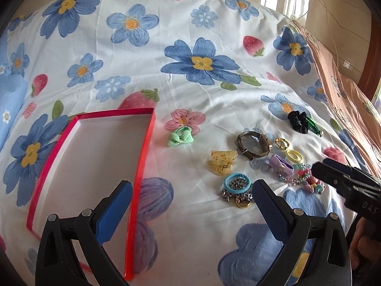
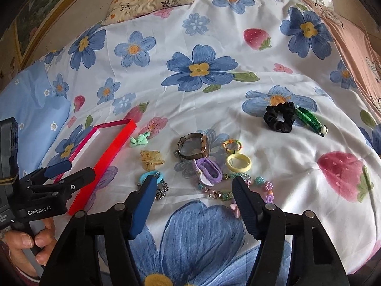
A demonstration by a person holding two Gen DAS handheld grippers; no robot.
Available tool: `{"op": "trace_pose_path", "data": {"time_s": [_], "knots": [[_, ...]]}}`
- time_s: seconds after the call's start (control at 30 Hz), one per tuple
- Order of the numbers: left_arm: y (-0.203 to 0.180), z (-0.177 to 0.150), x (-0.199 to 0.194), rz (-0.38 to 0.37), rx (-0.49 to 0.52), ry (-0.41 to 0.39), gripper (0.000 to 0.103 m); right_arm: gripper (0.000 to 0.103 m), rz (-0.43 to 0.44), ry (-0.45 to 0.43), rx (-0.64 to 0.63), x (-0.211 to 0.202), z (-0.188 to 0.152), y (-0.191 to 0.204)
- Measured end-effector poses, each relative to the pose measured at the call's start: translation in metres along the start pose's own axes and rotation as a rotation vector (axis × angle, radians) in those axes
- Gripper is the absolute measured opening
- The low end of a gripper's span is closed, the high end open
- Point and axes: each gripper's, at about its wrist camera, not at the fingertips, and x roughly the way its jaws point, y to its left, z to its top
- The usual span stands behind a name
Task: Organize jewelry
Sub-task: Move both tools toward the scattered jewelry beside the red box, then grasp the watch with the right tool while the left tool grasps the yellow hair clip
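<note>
**Two claws spread above the jewelry**

Left wrist view: my left claw (image 1: 191, 190) hung spread and empty, between the red tray (image 1: 142, 147) and the jewelry pile (image 1: 262, 162) on the bed (image 1: 214, 23).

Right wrist view: my right claw (image 2: 194, 186) stood parted, pinching nothing, over the beaded bracelet (image 2: 215, 193) beside the purple band (image 2: 207, 169).

One red box (image 1: 142, 143). One watch (image 2: 194, 149). One black scrunchie (image 2: 279, 116). One green braided clip (image 2: 309, 119) (panda end). One yellow claw clip (image 2: 151, 159). One mint bow (image 2: 139, 140). One purple bow clip (image 2: 207, 171). Three small hair rings: pale yellow (image 2: 238, 162), blue (image 2: 152, 176), multicolour (image 2: 232, 145). One beaded bracelet (image 2: 262, 183). One metal chain (image 1: 235, 190) (links tangled, could be more). Two pillows: patterned (image 2: 152, 0), blue (image 2: 31, 100).
</note>
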Motion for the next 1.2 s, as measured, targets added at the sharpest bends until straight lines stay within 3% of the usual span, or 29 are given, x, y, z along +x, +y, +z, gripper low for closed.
{"op": "trace_pose_path", "data": {"time_s": [0.07, 0.37, 0.57, 0.77, 0.83, 0.9, 1.2], "knots": [[-0.001, 0.008, 0.015, -0.021, -0.002, 0.021, 0.101, 0.047, 0.005, 0.024, 0.014, 0.011, 0.008, -0.005], [-0.006, 0.038, 0.078, -0.066, 0.002, 0.097, 0.100, 0.037, 0.031, 0.112, 0.041, 0.065, 0.041, -0.014], [-0.012, 0.048, 0.114, -0.083, 0.018, 0.143, 0.093, 0.034, 0.046, 0.140, 0.045, 0.096, 0.051, -0.015], [-0.015, 0.049, 0.134, -0.112, 0.015, 0.177, 0.069, 0.025, 0.046, 0.193, 0.051, 0.117, 0.048, -0.021], [-0.014, 0.049, 0.138, -0.123, 0.010, 0.185, 0.048, 0.019, 0.049, 0.196, 0.057, 0.121, 0.048, -0.022], [-0.013, 0.048, 0.140, -0.140, 0.002, 0.195, 0.039, 0.012, 0.045, 0.194, 0.061, 0.123, 0.048, -0.023], [-0.006, 0.046, 0.112, -0.155, 0.000, 0.131, 0.038, 0.007, 0.056, 0.162, 0.039, 0.111, 0.049, -0.012]]}}
